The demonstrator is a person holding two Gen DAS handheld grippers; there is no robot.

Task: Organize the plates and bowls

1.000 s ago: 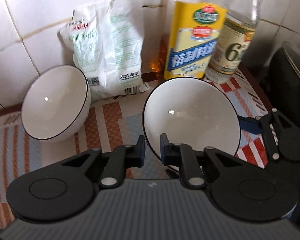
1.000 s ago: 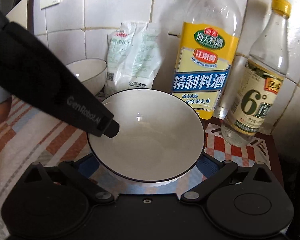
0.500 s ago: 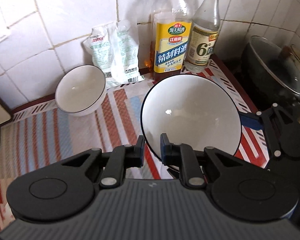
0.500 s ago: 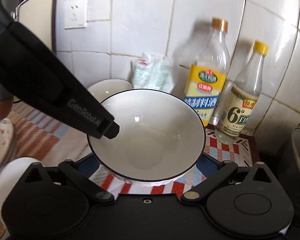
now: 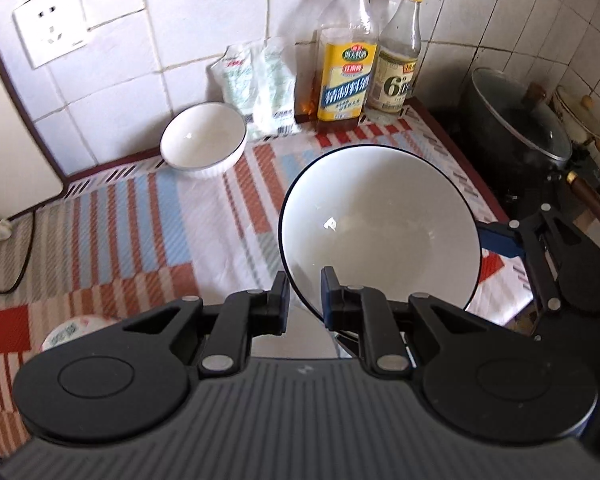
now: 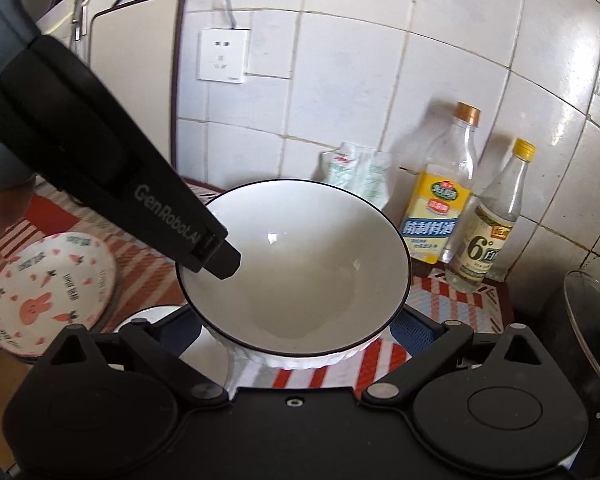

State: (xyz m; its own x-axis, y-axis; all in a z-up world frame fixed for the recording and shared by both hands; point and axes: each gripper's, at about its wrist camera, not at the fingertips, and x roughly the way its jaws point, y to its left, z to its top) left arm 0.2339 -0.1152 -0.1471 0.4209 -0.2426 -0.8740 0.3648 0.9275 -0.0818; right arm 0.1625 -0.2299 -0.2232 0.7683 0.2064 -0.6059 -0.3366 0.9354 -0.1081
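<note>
A large white bowl with a dark rim (image 5: 380, 224) is held up above the striped cloth by both grippers. My left gripper (image 5: 305, 300) is shut on its near rim. My right gripper (image 6: 296, 332) clasps the same bowl (image 6: 300, 272) from both sides of its body, jaws spread wide around it. The left gripper's body (image 6: 100, 168) crosses the right wrist view onto the bowl's left rim. A second, smaller white bowl (image 5: 203, 141) sits on the cloth by the wall. A bunny-and-carrot patterned plate (image 6: 48, 292) lies at the left.
A white bag (image 5: 260, 88), a yellow-labelled bottle (image 5: 346, 60) and a clear "6°" bottle (image 5: 398, 56) stand against the tiled wall. A dark pot with glass lid (image 5: 516, 128) sits at the right. A wall socket (image 5: 48, 32) and a white board (image 6: 136, 80) are at the left.
Both grippers have lifted the large bowl up and back from the wall; the bottles, bag and small bowl look farther away, and the patterned plate has come into view.
</note>
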